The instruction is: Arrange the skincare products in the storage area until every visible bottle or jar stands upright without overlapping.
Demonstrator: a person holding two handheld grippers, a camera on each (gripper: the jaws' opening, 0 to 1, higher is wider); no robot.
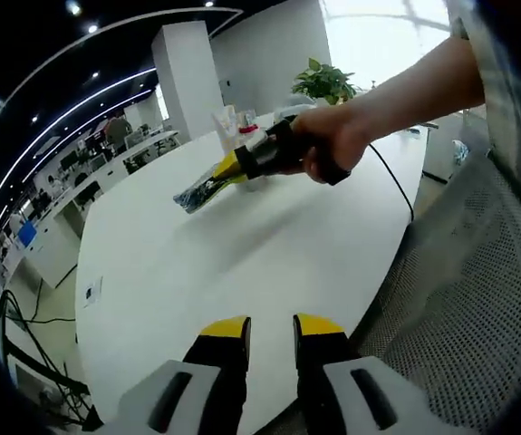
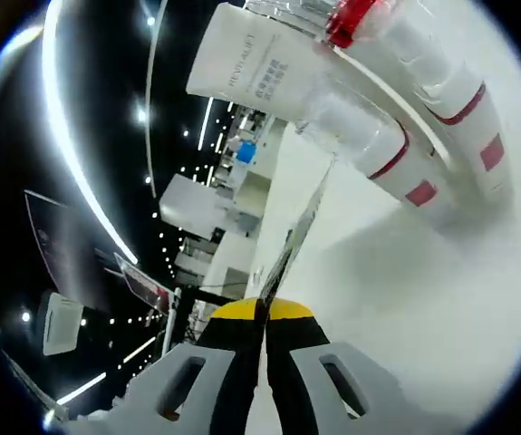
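Sachet [image 2: 292, 240] edge-on in right tongs [image 2: 263, 319].

left tongs [image 1: 268, 328] apart, right tongs [image 2: 264, 311] clamped

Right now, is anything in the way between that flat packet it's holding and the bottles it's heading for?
Nothing visible. The right gripper is shut on the flat sachet, and only bare white table lies between it and the white bottles beyond.

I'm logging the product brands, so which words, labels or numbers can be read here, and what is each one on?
"REVITALIFT": on the white tube, in the right gripper view.
Smaller blue print beside it on the tube: too small to read.
Red patches on the white bottles: no legible text.
Flat sachet held by the right gripper: print too blurred to read.
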